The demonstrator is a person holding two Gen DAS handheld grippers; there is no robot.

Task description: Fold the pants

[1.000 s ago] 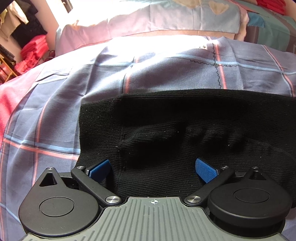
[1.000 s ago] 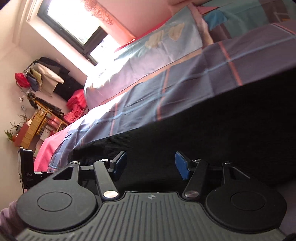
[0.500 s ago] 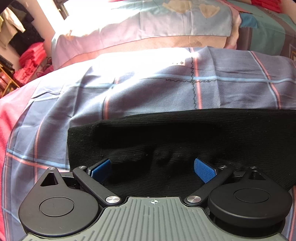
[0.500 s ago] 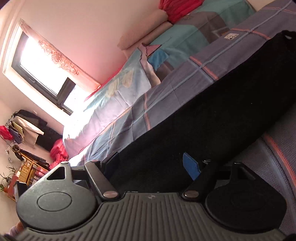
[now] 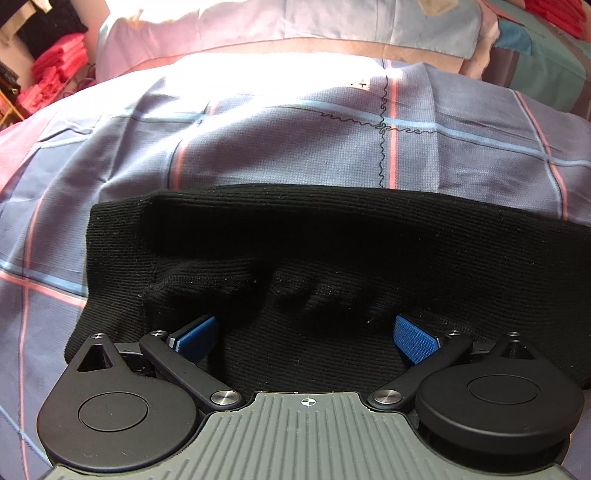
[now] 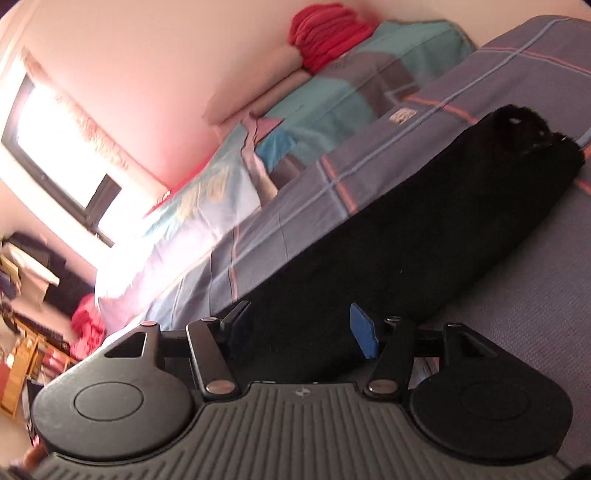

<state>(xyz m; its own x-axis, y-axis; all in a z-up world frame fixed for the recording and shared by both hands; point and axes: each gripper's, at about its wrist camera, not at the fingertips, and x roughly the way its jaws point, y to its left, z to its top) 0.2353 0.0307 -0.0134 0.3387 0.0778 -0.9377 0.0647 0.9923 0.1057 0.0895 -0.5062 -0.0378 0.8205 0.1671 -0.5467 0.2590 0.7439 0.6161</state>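
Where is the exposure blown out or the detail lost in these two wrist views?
Left wrist view: sunlight clips the blue plaid bedsheet near the pale pillow, while the black knit pants stay legible, ribbing visible. Right wrist view: the window is pure white, the pants read as a textureless dark mass, the frame is tilted and fisheye-curved, soft towards the edges.

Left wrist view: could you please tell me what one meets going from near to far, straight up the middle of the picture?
left gripper → black pants → checked blue bedsheet → pale pillow
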